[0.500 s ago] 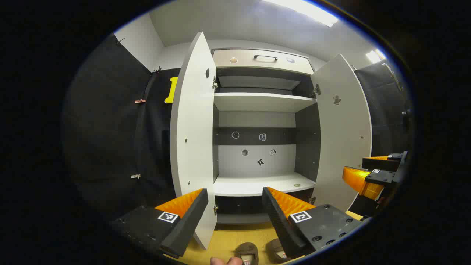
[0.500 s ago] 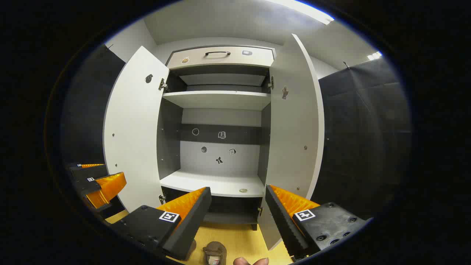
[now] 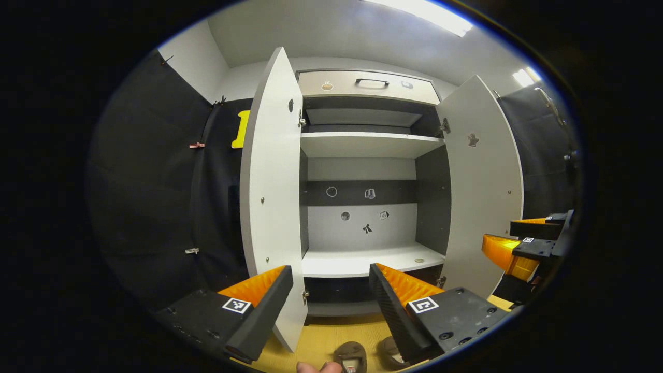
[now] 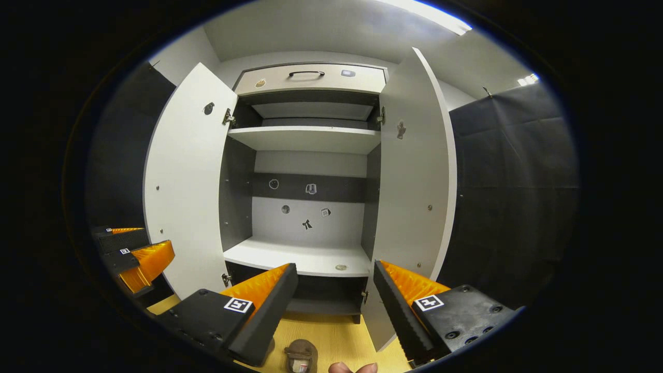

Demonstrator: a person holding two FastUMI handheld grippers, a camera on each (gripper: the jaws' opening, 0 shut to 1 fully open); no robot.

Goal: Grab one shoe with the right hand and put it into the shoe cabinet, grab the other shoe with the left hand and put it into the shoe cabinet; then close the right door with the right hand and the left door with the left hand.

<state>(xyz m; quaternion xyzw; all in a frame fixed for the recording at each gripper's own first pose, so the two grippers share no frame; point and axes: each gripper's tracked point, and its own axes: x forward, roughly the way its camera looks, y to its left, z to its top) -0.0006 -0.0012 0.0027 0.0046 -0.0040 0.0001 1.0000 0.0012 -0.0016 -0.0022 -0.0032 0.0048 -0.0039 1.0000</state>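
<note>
A white shoe cabinet [image 3: 362,145] [image 4: 305,140] stands ahead with both doors swung wide and bare shelves. Two brown shoes [image 3: 351,356] [image 3: 389,348] lie on the yellow floor at the bottom of the left gripper view, below my left gripper [image 3: 331,290], which is open with nothing between its fingers. In the right gripper view one brown shoe [image 4: 300,356] lies below my right gripper [image 4: 336,287], also open and holding nothing. The left door [image 3: 272,191] [image 4: 184,186] and right door [image 3: 484,181] [image 4: 417,176] flank the opening. Each gripper appears at the edge of the other's view [image 3: 528,243] [image 4: 134,254].
A closed drawer with a dark handle [image 3: 370,83] tops the cabinet. Black cloth walls [image 3: 155,181] [image 4: 513,197] close in on both sides. The yellow floor [image 4: 342,336] runs up to the cabinet's base. A small round object [image 3: 418,260] lies on the lower shelf. A fingertip [image 4: 352,368] shows at the bottom edge.
Both grippers have tilted very slightly; the cabinet sits a touch differently in each view. Nothing was grasped or released.
</note>
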